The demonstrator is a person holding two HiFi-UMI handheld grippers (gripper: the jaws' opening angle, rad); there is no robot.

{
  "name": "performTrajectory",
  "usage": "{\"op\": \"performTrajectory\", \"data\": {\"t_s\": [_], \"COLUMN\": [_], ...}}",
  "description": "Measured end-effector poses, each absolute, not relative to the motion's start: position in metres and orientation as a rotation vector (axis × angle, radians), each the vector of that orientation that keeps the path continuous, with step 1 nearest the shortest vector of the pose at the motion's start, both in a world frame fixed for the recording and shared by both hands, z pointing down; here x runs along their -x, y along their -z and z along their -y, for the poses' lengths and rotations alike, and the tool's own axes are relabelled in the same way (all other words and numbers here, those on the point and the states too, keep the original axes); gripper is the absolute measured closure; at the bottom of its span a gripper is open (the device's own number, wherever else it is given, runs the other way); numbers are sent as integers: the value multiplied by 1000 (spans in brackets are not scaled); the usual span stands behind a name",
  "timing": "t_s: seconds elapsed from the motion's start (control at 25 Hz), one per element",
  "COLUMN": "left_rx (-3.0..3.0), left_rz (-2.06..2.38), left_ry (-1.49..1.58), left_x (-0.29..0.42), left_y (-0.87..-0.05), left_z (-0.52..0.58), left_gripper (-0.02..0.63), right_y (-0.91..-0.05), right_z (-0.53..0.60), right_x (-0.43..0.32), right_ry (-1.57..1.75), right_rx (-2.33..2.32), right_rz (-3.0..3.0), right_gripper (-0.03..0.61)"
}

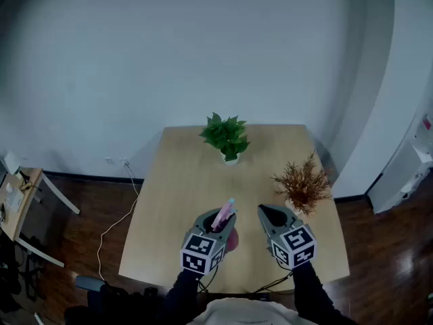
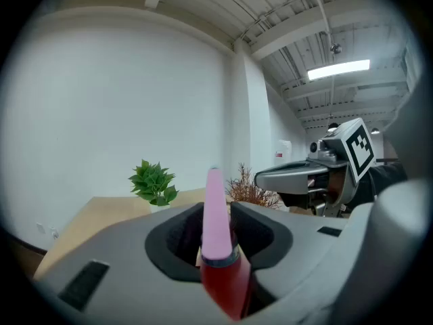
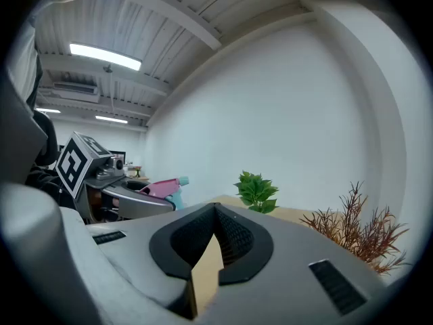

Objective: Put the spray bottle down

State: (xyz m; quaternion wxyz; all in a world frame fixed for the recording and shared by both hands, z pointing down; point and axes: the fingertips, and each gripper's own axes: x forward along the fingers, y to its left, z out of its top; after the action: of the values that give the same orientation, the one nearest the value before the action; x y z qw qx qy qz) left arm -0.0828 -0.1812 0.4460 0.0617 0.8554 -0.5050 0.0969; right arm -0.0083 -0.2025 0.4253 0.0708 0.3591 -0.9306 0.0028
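I'm holding the spray bottle in the left gripper. Its fingers are closed on the bottle where the pink head meets the red body, and the nozzle sticks out past the fingertips. The right gripper is just to the right of it. Its fingers are pressed together with nothing between them, and only a sliver of desk shows through the gap behind the tips.

I judge the set-down has not started. The bottle looks to be carried over the near part of the desk, but no view shows me whether its base touches the surface. Next I need to tip the bottle upright, lower it onto the bare wood under the left fingers, and spread them only once the base sits flat. If I let go while it is tilted, it could topple.

As for containers, I can't read any fill level through the bottle's red body. The green plant stands in a small white pot well ahead of the left fingers. The dried brown plant stands just ahead of the right fingers, and its pot is hidden by the twigs. Both are clear of my drop spot.
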Motion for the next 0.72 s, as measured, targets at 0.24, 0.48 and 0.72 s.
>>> {"op": "performTrajectory", "data": {"t_s": [0.24, 0.48, 0.72], "left_rx": [-2585, -2578, -2640], "left_rz": [1549, 1611, 1654], "left_ry": [-316, -376, -437], "left_x": [83, 90, 85], "left_y": [-454, -486, -495], "left_z": [196, 245, 312], "left_gripper": [474, 474, 474], "right_y": [-431, -448, -458], "right_z": [206, 211, 226], "right_x": [8, 10, 3], "right_ry": [-23, -63, -87], "right_rx": [-1075, -1074, -1104], "right_rz": [2791, 2768, 2728], "right_gripper": [601, 601, 601]}}
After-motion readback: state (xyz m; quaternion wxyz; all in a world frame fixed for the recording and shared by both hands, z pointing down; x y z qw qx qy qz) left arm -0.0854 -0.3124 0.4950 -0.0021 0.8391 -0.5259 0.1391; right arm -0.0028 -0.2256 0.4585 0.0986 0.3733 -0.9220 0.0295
